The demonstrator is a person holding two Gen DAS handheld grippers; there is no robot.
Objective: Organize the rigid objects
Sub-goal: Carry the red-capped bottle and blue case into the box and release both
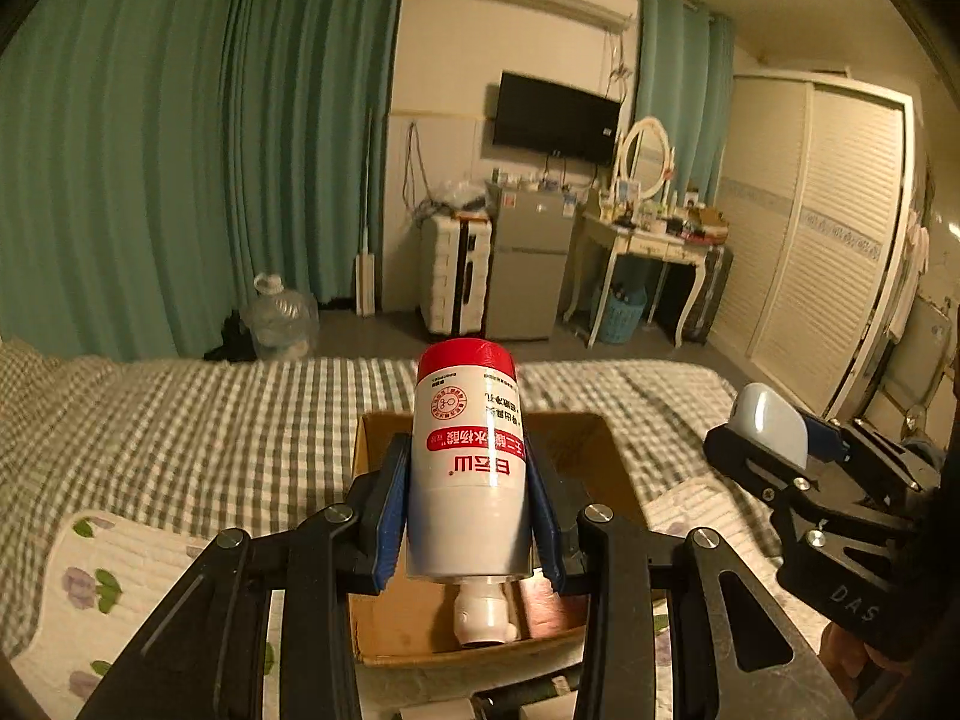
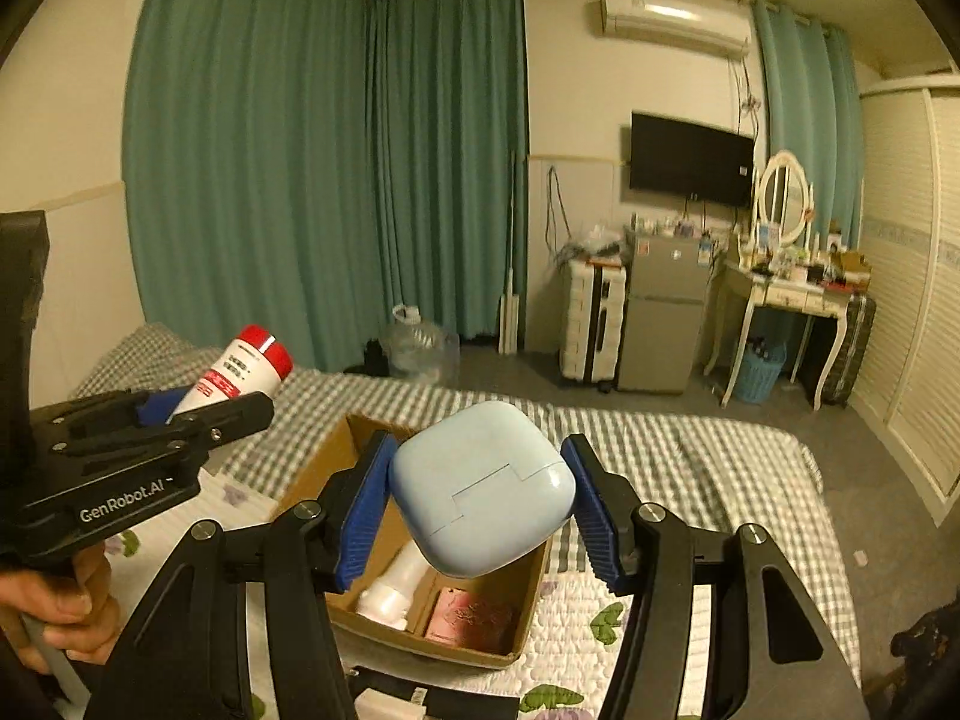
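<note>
My left gripper (image 1: 468,516) is shut on a white bottle with a red cap (image 1: 468,468), cap pointing away, held above an open cardboard box (image 1: 408,624) on the bed. In the box lie a white bottle (image 1: 483,615) and a pink item (image 1: 549,606). My right gripper (image 2: 480,450) is shut on a pale blue rounded case (image 2: 474,498), over the same box (image 2: 312,480), where the white bottle (image 2: 390,594) and pink item (image 2: 468,615) show below. Each view catches the other gripper: the right one (image 1: 774,438) with its case (image 1: 762,414), the left one (image 2: 222,402) with its bottle (image 2: 246,369).
The box rests on a flowered quilt (image 2: 576,618) over a green-checked bed sheet (image 1: 210,432). A person's hand (image 2: 60,606) grips the left handle. Beyond the bed are a water jug (image 1: 279,318), a suitcase (image 1: 453,276), a small fridge (image 1: 528,264), a dressing table (image 1: 648,246) and a wardrobe (image 1: 822,228).
</note>
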